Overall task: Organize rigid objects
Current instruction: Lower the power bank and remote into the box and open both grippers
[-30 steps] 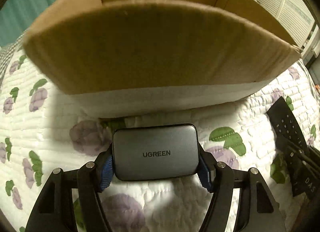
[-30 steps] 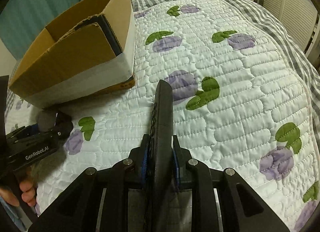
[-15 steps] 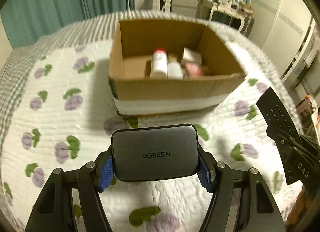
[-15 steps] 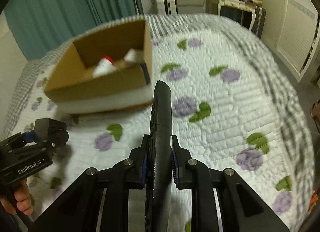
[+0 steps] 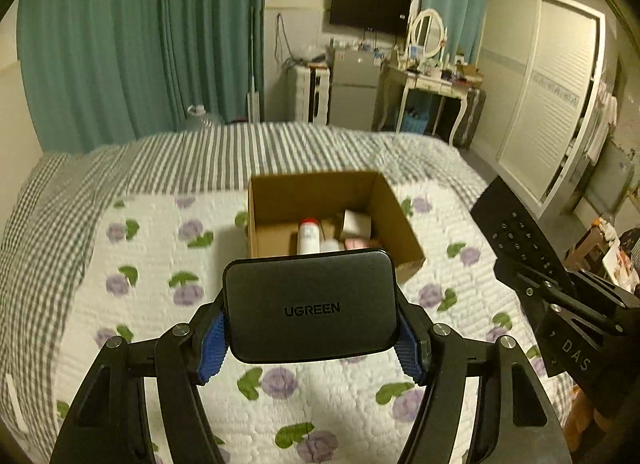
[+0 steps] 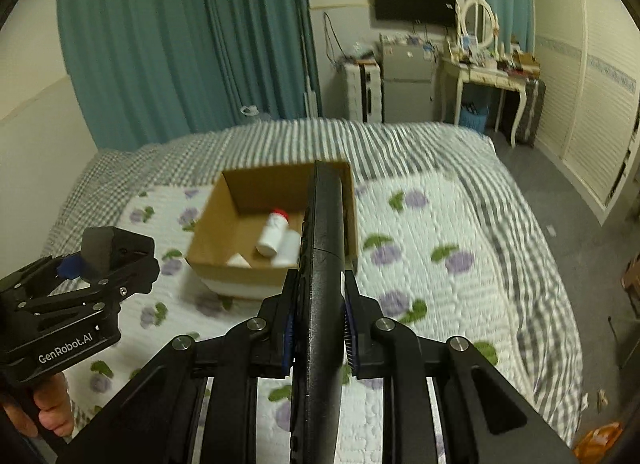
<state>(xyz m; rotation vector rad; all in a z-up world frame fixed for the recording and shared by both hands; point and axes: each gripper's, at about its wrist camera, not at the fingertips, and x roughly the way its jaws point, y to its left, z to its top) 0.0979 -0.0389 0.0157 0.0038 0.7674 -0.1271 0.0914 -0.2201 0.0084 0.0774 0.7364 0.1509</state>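
Note:
My left gripper (image 5: 311, 338) is shut on a grey UGREEN charger (image 5: 310, 304), held high above the bed in front of an open cardboard box (image 5: 400, 224). The box holds a white bottle with a red cap (image 5: 309, 234), a second white bottle and a small carton (image 5: 356, 222). My right gripper (image 6: 318, 338) is shut on a black remote control (image 6: 324, 248), held edge-up and pointing at the box (image 6: 212, 224). The remote also shows at the right of the left wrist view (image 5: 516, 228). The left gripper shows at the left of the right wrist view (image 6: 92, 264).
The box sits on a floral quilt (image 5: 168, 248) over a striped blanket (image 5: 240, 152). Teal curtains (image 5: 140, 44), a small fridge (image 5: 354, 88), a dressing table (image 5: 432, 80) and a white wardrobe (image 5: 552, 104) stand beyond the bed.
Both grippers have risen well above the bed and drawn back from the box, each keeping its object. The box interior and the room now show.

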